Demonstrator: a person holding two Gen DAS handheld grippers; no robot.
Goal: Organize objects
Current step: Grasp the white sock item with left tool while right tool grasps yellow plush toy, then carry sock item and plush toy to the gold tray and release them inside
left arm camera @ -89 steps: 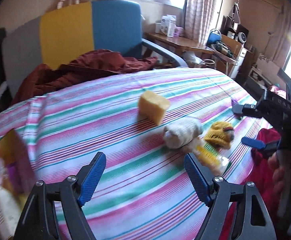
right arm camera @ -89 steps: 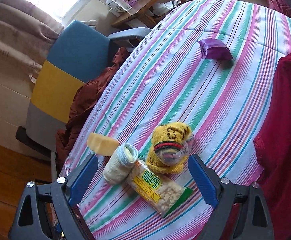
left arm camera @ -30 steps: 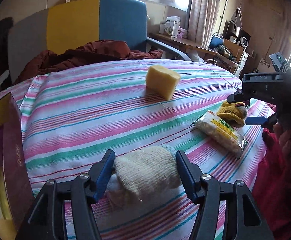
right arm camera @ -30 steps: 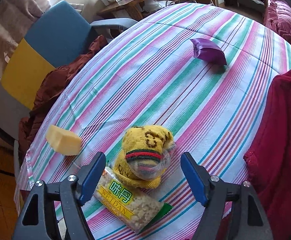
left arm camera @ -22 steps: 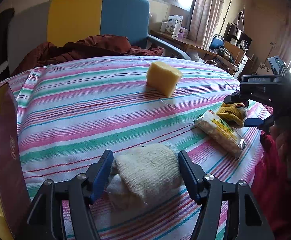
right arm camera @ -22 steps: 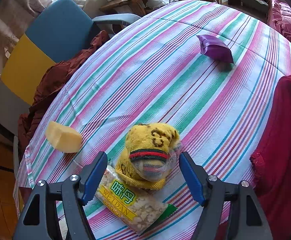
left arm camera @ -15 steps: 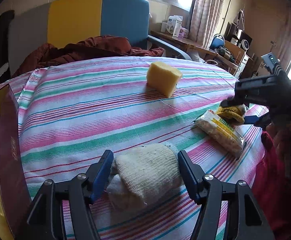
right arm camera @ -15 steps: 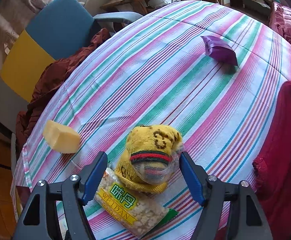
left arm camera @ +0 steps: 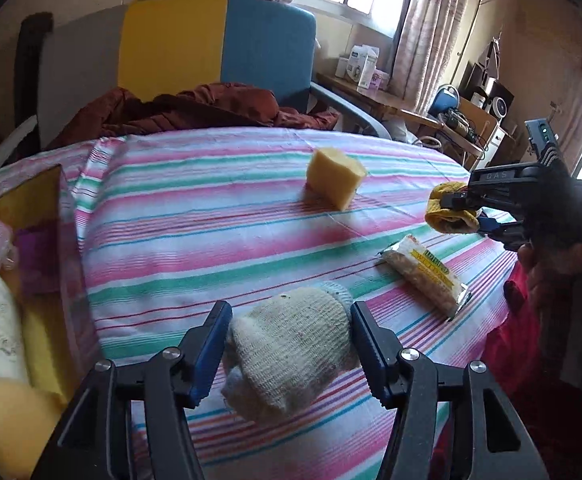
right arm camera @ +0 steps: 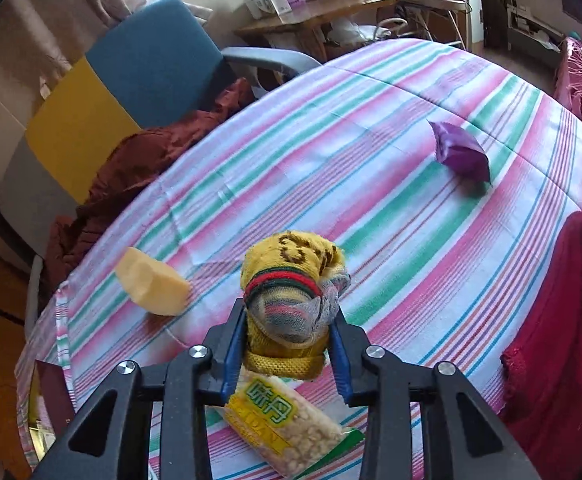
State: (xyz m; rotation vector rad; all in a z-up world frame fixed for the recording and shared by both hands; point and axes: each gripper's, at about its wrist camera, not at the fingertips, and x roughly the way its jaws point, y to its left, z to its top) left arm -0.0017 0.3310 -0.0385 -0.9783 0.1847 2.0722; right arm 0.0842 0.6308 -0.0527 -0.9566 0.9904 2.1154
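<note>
Socks are being gripped by both tools: the left gripper (left arm camera: 287,354) is pinching a cream rolled sock (left arm camera: 289,354) between its blue fingers (left arm camera: 210,350), just above the striped surface (left arm camera: 195,240). The right gripper (right arm camera: 289,354), fingers having just been closing, is squeezing a yellow rolled sock (right arm camera: 291,276) narrowly, above a snack packet (right arm camera: 287,428). A yellow sponge (left arm camera: 335,177) and a purple pouch (right arm camera: 461,152) are lying well apart on the surface.

Cream sock roll (left arm camera: 291,356) and yellow sock roll (right arm camera: 291,296) clamped in tongs, raised above striped cloth (left arm camera: 195,240)
</note>
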